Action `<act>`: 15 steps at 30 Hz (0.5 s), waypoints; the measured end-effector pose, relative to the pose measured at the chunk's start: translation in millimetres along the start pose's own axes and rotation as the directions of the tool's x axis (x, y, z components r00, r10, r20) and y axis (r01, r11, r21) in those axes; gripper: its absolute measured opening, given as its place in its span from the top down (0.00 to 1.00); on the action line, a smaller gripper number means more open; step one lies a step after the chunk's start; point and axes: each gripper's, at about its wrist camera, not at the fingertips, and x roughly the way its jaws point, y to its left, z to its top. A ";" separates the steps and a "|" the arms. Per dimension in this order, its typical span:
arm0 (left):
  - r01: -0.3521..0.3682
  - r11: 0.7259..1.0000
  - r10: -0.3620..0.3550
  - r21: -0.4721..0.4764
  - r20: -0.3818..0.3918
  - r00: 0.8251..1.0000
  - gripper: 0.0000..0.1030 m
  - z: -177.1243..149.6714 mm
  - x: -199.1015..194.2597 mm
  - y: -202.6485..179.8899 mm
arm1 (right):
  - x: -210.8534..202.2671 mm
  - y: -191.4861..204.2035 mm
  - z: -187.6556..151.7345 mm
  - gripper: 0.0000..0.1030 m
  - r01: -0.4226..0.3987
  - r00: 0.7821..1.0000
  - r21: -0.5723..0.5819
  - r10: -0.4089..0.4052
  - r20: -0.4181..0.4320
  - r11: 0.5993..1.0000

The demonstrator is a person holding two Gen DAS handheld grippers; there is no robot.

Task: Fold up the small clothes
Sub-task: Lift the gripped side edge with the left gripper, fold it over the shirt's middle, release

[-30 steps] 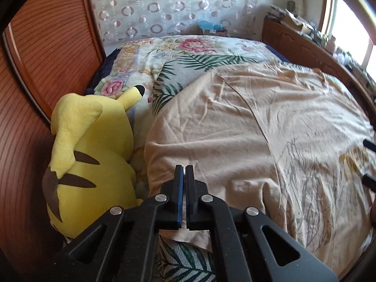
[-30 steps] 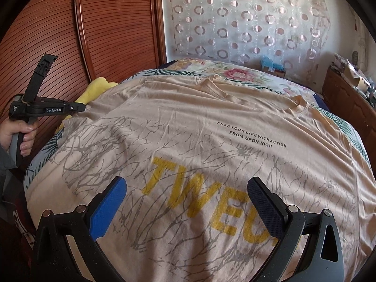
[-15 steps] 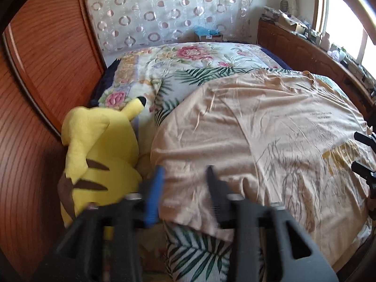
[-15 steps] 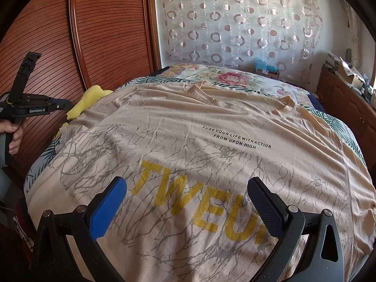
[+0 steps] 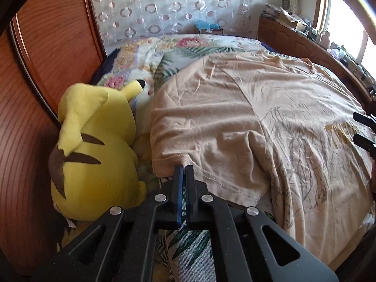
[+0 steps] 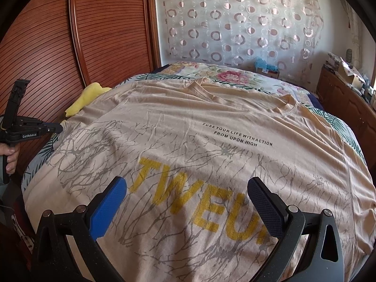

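1. The peach cotton T-shirt with yellow lettering [image 6: 188, 155] lies spread flat on the floral bedspread [image 5: 188, 44].
2. The left tongs [image 5: 184, 171] are pinched shut on the sleeve hem [image 5: 211, 176], beside the yellow plush toy [image 5: 94, 145].
3. The right tongs [image 6: 186, 185] hover wide open over the print, holding nothing.
4. To fold well, I'd lift the sleeve clear and carry it straight inward, keeping the hem taut.
5. How much cloth is pinched is hidden; the shirt's lower edge is cut off.
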 end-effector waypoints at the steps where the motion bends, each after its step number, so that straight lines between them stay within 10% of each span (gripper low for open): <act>1: -0.007 1.000 0.007 -0.003 0.020 1.000 0.98 1.9 -5.3 -1.1 | -0.1 -1.1 0.0 0.01 -0.001 1.000 0.002 0.001 0.000 1.000; 15: 0.165 0.974 -0.198 0.159 0.228 0.953 0.98 94.6 -57.1 -114.8 | -20.9 -41.2 -5.3 0.01 0.050 0.998 0.080 -0.054 0.040 0.996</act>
